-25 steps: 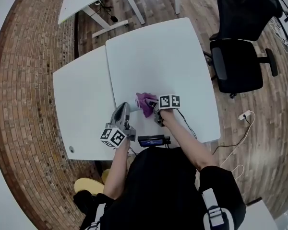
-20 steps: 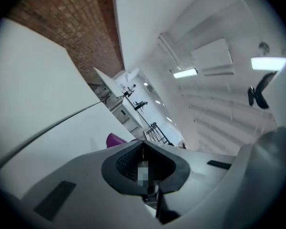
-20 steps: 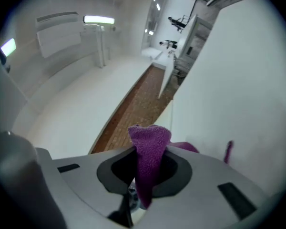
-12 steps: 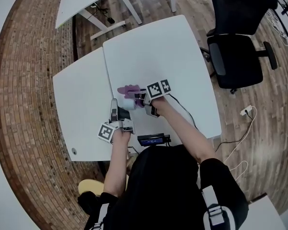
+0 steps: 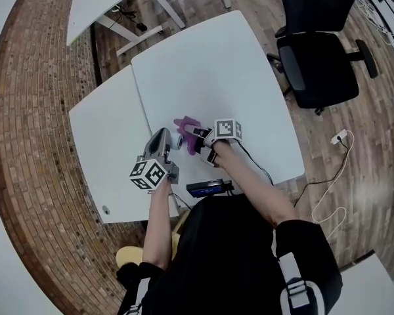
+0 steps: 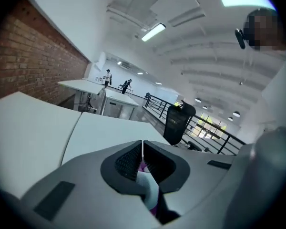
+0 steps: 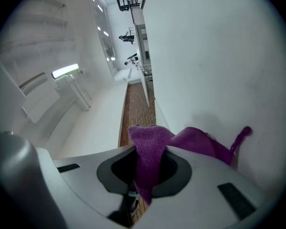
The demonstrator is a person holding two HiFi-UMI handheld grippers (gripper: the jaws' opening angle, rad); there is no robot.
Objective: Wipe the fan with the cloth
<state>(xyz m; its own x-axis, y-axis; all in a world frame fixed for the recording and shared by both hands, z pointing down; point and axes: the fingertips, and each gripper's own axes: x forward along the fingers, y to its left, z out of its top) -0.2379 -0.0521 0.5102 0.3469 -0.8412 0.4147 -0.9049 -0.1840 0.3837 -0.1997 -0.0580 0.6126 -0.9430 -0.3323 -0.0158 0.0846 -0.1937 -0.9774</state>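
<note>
Holding the fan [image 5: 178, 141] is the job of your left gripper [image 5: 164, 136]. Its jaws are closed tip to tip, and the fan's white body [image 6: 150, 187] shows in the hollow behind the tips, so treat it as clamped there. The fan is over the near part of the table [image 5: 203, 58], between your two grippers. The cloth [image 5: 188, 125] is purple and sits just beside the fan on its far side; contact cannot be confirmed. Your right gripper [image 5: 201, 136] has its jaws closed on a fold of the cloth, and the loose end trails out past the tips.

Observe these hazards:
- The hold on the fan looks slight. A hard wiping stroke can twist the fan in the jaws or pull it free, and it then drops to the table.
- Only a fold of cloth is pinched. Dragging it over an edge can strip it out.
- The loose end can snag on the fan.
- The grippers work close together. A wide stroke can knock one against the other.

The table is white and smooth. A second white table [image 5: 105, 143] butts against its left edge. A small dark device [image 5: 208, 189] sits at the near edge. A black chair [image 5: 322, 64] stands to the right on a wood floor. Brick paving [image 5: 26, 143] curves round the left. A plug [image 5: 335, 157] with a white cord lies on the floor.
</note>
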